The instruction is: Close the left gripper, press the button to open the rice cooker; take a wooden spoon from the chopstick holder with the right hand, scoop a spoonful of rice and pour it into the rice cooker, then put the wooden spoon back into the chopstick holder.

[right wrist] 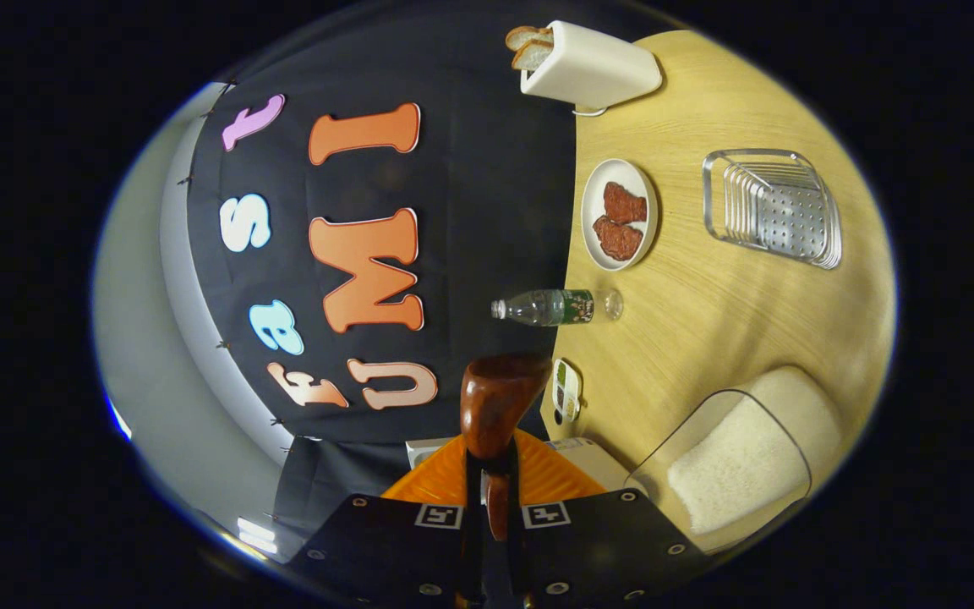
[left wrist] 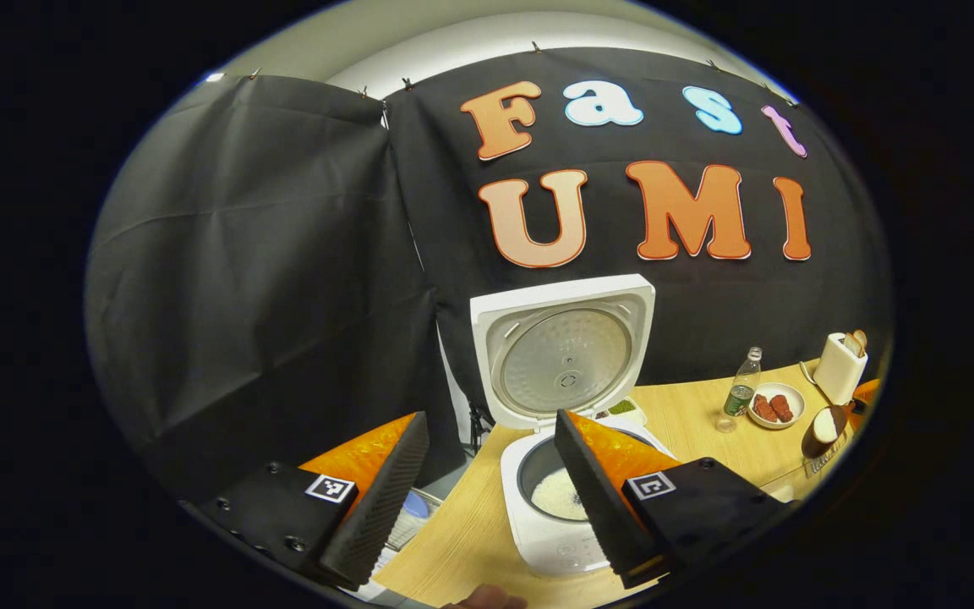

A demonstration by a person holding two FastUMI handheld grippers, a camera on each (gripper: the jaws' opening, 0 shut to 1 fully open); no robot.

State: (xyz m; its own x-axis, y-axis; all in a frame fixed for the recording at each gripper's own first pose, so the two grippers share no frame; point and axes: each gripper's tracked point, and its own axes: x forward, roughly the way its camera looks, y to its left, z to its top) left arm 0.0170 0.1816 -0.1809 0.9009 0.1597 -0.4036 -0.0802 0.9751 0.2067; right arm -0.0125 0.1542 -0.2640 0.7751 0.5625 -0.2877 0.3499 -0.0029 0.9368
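The white rice cooker (left wrist: 550,541) stands open with its lid (left wrist: 563,351) upright, and white rice (left wrist: 559,495) lies in the pot. My left gripper (left wrist: 487,423) hovers open in front of it, empty, with its right finger over the pot's rim. The right gripper (right wrist: 494,461) is shut on the handle of the brown wooden spoon (right wrist: 495,397), whose bowl points away, back side up. A clear container of rice (right wrist: 741,465) sits to the lower right of the spoon. In the left gripper view the wooden spoon (left wrist: 825,425) appears far right, pale inside its bowl.
On the wooden table (right wrist: 707,321) are a white toaster (right wrist: 588,63) with bread, a plate of red meat (right wrist: 620,216), a water bottle (right wrist: 550,307), a metal rack (right wrist: 770,207) and a small divided dish (right wrist: 566,391). A corner of the rice cooker (right wrist: 588,457) lies just beyond the right fingers.
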